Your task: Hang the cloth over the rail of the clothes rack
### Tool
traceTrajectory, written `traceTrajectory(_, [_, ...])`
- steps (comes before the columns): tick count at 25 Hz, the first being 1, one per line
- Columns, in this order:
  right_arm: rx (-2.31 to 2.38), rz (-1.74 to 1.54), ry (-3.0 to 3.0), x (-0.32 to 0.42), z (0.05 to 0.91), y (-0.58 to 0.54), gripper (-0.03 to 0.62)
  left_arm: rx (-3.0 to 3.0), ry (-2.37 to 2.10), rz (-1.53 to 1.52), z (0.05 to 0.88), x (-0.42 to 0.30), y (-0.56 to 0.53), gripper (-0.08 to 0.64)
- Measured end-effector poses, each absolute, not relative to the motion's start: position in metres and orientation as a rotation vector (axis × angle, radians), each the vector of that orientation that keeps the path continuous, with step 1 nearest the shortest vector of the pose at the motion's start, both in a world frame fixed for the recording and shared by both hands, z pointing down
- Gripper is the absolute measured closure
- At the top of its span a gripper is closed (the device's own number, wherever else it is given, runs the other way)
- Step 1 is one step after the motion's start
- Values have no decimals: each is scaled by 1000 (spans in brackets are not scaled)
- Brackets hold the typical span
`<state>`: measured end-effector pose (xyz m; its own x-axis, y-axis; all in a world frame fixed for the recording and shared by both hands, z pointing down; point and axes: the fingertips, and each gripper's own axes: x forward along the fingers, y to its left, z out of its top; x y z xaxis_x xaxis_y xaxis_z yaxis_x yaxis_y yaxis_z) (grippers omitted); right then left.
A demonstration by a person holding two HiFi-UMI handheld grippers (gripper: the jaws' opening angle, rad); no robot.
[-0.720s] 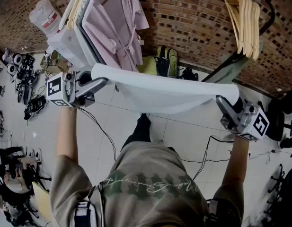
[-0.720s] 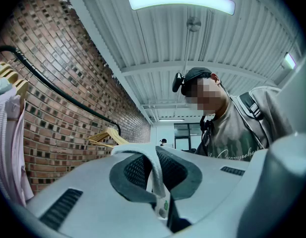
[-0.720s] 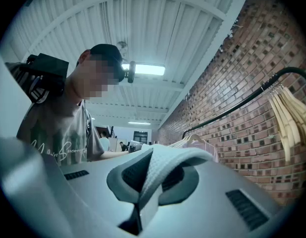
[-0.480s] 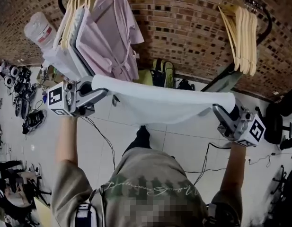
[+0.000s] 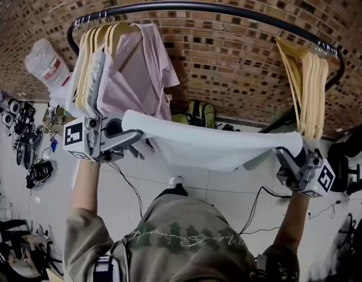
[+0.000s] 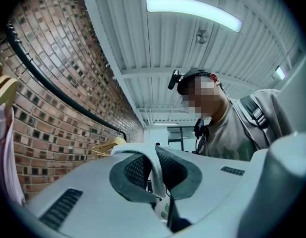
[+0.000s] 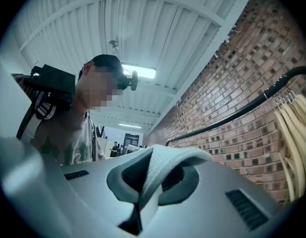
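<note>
Fingers (image 6: 135, 171) clamping cloth (image 5: 216, 147) corners, rail (image 5: 227, 9) beyond, apart

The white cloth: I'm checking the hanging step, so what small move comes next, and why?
Probably lift both grippers, up and forward, carrying the cloth over the bare middle of the rail. The left gripper and right gripper each clamp an end, the cloth stretched between them short of the rail; the span between pink garment and wooden hangers looks free.
</note>
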<state>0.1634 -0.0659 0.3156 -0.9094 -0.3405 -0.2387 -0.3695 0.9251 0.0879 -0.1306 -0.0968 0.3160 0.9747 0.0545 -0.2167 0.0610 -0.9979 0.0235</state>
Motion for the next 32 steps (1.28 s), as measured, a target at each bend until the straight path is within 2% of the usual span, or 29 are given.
traceTrajectory(10, [-511,231,2902,153,270,-121,572,3082,16,-309,257,-147,-163,541])
traceTrajectory(19, [-455,389,2956,173,194,-169,572,3181,-69,-313,195,-127,-210,541])
traceTrajectory(25, [-388,371,2963,179,145,-206,572,3200,-55,-306,144,-122,-245,541])
traceTrajectory(32, [-330,385,2970,179,131,-219,572,3225,-14,-321,119,-123,-253,543])
